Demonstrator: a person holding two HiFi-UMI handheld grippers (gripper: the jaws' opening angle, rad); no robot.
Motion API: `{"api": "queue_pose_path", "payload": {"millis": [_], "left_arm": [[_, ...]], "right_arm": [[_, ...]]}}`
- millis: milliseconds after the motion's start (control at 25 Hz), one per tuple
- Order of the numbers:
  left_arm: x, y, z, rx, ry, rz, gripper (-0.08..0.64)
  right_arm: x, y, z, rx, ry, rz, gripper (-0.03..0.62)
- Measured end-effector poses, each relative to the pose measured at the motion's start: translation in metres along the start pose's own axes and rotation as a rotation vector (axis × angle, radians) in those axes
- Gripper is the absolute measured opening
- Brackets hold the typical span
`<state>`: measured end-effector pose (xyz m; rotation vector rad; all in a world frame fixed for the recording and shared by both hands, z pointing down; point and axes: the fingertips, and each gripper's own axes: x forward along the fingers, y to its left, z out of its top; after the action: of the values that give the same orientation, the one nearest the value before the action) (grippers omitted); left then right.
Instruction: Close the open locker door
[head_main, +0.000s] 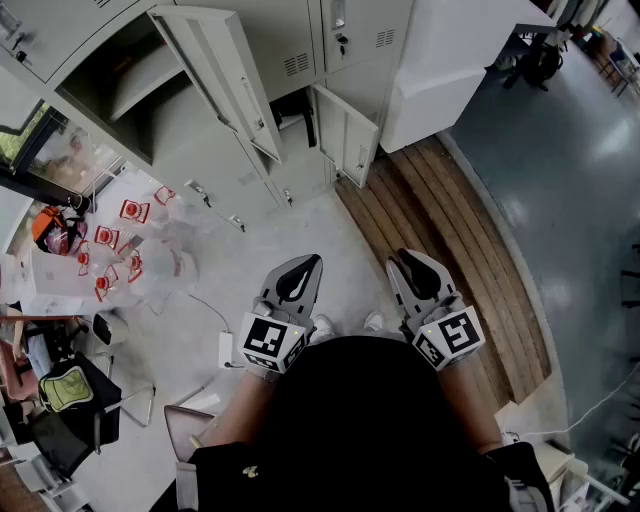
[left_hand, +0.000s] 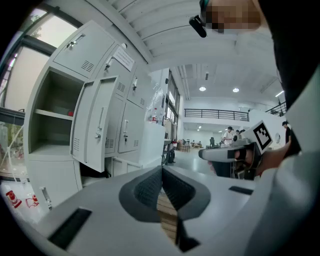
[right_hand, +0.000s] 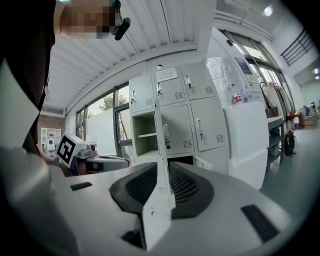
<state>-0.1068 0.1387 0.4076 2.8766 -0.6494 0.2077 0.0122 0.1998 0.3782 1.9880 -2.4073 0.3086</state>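
Head view: left claw, right claw closed; locker door ajar.

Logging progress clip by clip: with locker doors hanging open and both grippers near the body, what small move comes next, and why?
Probably carry the left gripper forward toward the tall open door: it stands swung out, untouched, well beyond both grippers. Both it and the right gripper are shut and empty.

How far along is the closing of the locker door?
Nothing looks done: the tall pale grey metal locker door stands wide open, and a small lower door too. In hand: nothing; the left gripper and right gripper are shut, empty, away from the lockers. Left: approach, push shut.
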Motion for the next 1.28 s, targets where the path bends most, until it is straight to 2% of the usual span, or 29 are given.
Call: {"api": "queue_pose_path", "payload": {"millis": [400, 760, 1040, 1280], "left_arm": [[-0.013, 0.02, -0.002, -0.001, 0.001, -0.019, 0.023], [-0.025, 0.055, -0.017, -0.026, 0.023, -0.061, 0.023], [-0.002, 0.07, -0.024, -0.038, 0.057, -0.063, 0.023], [0.042, 0.079, -0.02, -0.031, 0.082, -0.032, 0.023]], "right_arm": [[0.013, 0.015, 0.001, 0.021, -0.019, -0.029, 0.077], [0.035, 0.021, -0.01, 0.016, 0.016, -0.105, 0.078], [0.055, -0.008, -0.022, 0.046, 0.03, -0.13, 0.077], [0.09, -0.051, -0.024, 0.062, 0.049, -0.083, 0.078]]}}
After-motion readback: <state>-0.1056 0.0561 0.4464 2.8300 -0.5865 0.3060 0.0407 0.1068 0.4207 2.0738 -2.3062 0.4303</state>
